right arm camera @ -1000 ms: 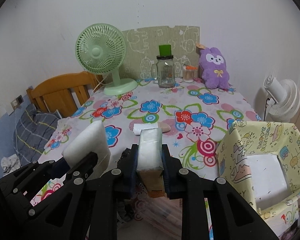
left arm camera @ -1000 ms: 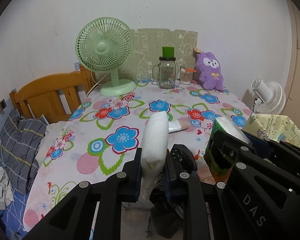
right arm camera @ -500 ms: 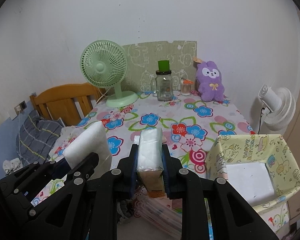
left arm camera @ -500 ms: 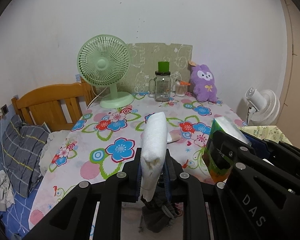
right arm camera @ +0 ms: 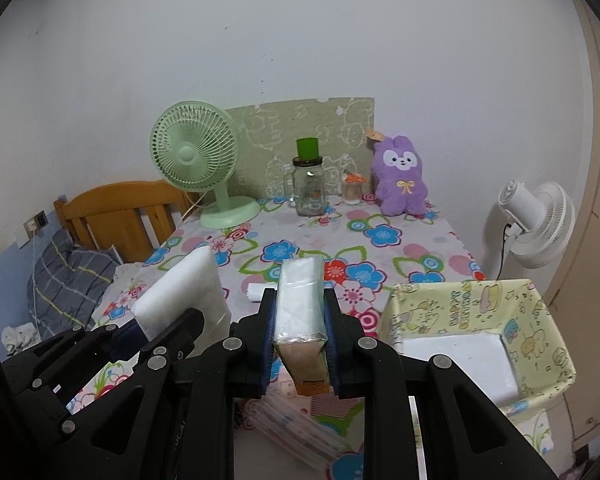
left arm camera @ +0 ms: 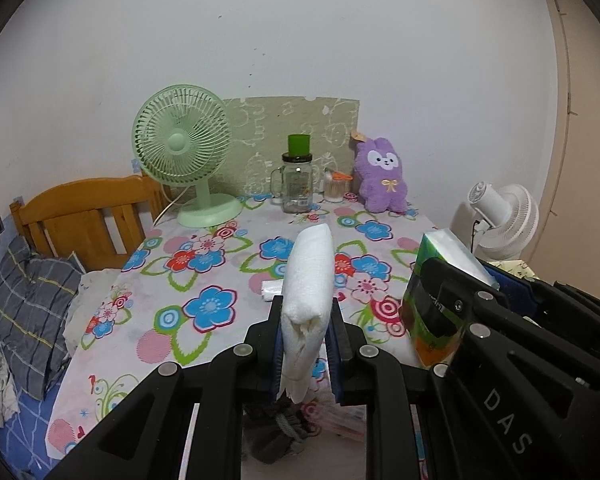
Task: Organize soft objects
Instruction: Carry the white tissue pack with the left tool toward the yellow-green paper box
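Up front in the left wrist view, the left gripper (left arm camera: 305,322) pinches a folded white towel (left arm camera: 308,276) upright above the table's (left arm camera: 204,280) near edge; open cloth lies beyond. Over in the right wrist view, the right gripper (right arm camera: 299,322) clamps a tissue pack (right arm camera: 300,300), just left of the bin (right arm camera: 540,344), off the table's near edge.

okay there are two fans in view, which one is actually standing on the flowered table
The mint-green desk fan, its round base resting on the floral tablecloth at the back left. The white fan stands off the table's right edge.
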Demonstrator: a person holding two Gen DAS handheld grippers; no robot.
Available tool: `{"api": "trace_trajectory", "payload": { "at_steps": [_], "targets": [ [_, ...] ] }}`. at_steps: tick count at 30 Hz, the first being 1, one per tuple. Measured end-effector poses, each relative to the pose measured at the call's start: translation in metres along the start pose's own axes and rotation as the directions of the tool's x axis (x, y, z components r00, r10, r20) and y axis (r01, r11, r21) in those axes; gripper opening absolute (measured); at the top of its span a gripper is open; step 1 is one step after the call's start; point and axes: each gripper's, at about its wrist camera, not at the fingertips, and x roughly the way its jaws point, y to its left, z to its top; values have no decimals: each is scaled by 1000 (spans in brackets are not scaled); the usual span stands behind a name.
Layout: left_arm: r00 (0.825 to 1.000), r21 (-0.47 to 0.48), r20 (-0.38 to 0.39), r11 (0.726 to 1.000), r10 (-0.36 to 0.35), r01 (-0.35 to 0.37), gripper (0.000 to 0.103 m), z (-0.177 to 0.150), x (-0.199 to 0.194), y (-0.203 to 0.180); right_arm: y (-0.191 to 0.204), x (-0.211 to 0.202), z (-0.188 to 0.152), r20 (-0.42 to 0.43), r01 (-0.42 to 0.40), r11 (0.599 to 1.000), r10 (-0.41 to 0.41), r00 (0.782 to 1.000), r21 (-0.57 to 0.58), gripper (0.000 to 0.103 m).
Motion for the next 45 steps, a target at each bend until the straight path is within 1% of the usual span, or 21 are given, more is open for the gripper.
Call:
{"api": "trace_trajectory", "payload": {
  "at_steps": [6, 9, 15, 23, 34, 39, 45],
  "targets": [
    [1000, 18, 19, 1000, -22, 22, 17, 5, -1, -17, -15, -6, 4, 11, 17, 1000, -17, 1000, 11, 25],
    [998, 28, 25, 998, -49, 49, 16, 8, 0, -28, -24, -10, 7, 19, 36, 999, -36, 999, 12, 25],
    [996, 62, 42, 995, -83, 80, 16, 15, 3, -48, -44, -16, 11, 34, 78, 997, -79, 996, 30, 25],
    [992, 86, 43, 989, -121, 117, 16, 19, 9, -72, -68, -22, 12, 41, 119, 992, -121, 992, 48, 25],
    [981, 102, 13, 976, -196, 194, 17, 21, 24, -110, -107, -25, 11, 38, 181, 980, -184, 982, 81, 25],
    [977, 117, 7, 970, -214, 212, 17, 21, 30, -128, -125, -24, 10, 35, 198, 976, -202, 979, 95, 25],
    [967, 124, -39, 959, -251, 254, 17, 19, 45, -145, -145, -20, 5, 22, 222, 969, -226, 974, 111, 25]
  ]
}}
